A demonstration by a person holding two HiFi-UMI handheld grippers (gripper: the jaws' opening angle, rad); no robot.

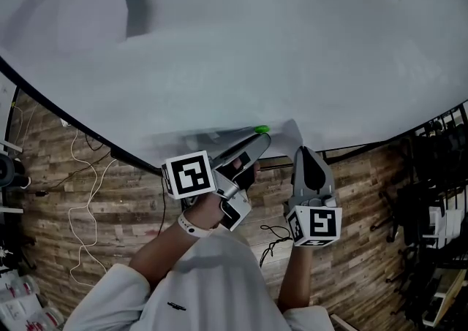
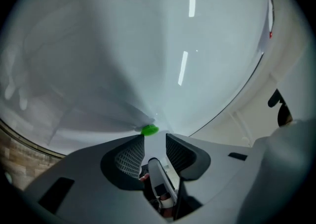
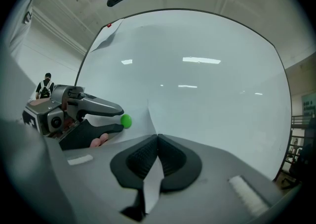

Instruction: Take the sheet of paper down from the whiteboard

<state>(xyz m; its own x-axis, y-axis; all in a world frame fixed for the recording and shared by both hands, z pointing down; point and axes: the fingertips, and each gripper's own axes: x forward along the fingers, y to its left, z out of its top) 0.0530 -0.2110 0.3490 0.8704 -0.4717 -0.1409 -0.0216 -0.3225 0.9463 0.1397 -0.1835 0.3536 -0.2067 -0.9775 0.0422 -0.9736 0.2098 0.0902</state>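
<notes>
Right gripper (image 3: 157,136) is pinching the edge of the sheet of paper (image 3: 137,128), which is lying on the whiteboard (image 3: 197,94) under a green magnet (image 2: 149,130). Left gripper (image 2: 155,136) is gaping wide right at it. I'd be centering, then squeezing squarely.

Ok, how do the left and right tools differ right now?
The left tool has jaws apart; the right tool has them together. The left tool holds nothing, tips at the green magnet; the right tool pinches the sheet of paper. Both point at the whiteboard.
</notes>
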